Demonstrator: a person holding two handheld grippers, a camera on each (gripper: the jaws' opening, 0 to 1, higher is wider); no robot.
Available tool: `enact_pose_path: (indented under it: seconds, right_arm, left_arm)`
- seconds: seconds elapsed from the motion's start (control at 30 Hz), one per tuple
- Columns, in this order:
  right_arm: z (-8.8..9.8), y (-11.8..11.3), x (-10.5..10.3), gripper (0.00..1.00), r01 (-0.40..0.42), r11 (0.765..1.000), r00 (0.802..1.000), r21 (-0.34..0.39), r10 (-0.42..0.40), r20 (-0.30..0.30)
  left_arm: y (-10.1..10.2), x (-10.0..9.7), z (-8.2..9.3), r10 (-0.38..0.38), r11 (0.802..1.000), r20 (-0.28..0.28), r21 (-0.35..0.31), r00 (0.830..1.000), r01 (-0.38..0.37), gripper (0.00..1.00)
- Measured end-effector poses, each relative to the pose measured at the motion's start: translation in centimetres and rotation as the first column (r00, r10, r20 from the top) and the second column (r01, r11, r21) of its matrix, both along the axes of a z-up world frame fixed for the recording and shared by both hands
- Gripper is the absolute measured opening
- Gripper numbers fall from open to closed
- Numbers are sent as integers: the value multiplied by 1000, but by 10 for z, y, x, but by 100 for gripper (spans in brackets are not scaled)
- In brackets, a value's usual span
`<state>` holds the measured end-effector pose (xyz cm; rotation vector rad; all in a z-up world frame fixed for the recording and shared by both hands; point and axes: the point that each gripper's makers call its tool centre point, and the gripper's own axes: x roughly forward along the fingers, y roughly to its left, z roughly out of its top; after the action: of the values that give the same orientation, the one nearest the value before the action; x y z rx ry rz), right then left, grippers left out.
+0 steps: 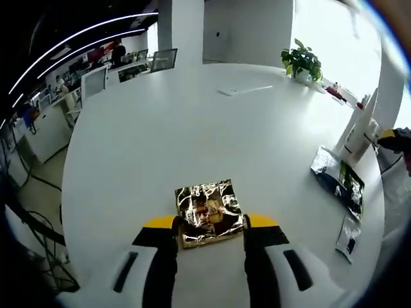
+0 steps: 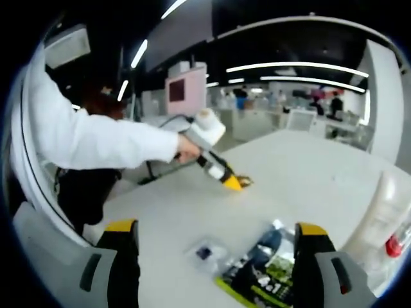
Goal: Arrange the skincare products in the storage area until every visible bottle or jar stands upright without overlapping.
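Observation:
A crinkled gold and silver foil packet lies flat on the white round table. My left gripper is open, its yellow-tipped jaws standing either side of the packet's near edge. In the right gripper view the left gripper, held by a person's hand in a white sleeve, reaches down to that packet. My right gripper is open and empty, above a dark green sachet and a small clear sachet. A white tube stands upright at the right.
At the table's right edge stand white tubes, beside the dark green sachet and the small sachet. A potted plant sits at the far edge, and flat white sheets lie nearby. Office desks and chairs stand beyond the table.

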<state>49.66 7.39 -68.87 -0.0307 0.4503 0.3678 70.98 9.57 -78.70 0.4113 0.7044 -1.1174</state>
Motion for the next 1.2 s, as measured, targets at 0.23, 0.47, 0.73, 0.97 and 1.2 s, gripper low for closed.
enact_pose_path:
  seconds: [0.23,0.47,0.73,0.97,1.2]
  right_arm:
    - [-10,8,-1,98,-17,1000,999,16,17,-40]
    - [-6,7,6,95,-19,1000,999,12,20,-31]
    - [-10,12,4,94,-39,999,999,-1,39,-37]
    - [-10,10,6,92,-36,999,998,11,36,-44]
    - [-8,9,10,82,-36,999,997,40,38,-61]
  left_arm:
    - [6,-5,6,-6,999,18,-46,1000,7,26]
    - [0,-7,-2,24,999,-32,-23,999,-25,53]
    - [-22,-13,-3,-31,999,20,-11,999,31,58]
    - [-26,-8,-4,-69,998,67,17,995,68,60]
    - [-22,-17,3,-57,998,60,2,997,57,45]
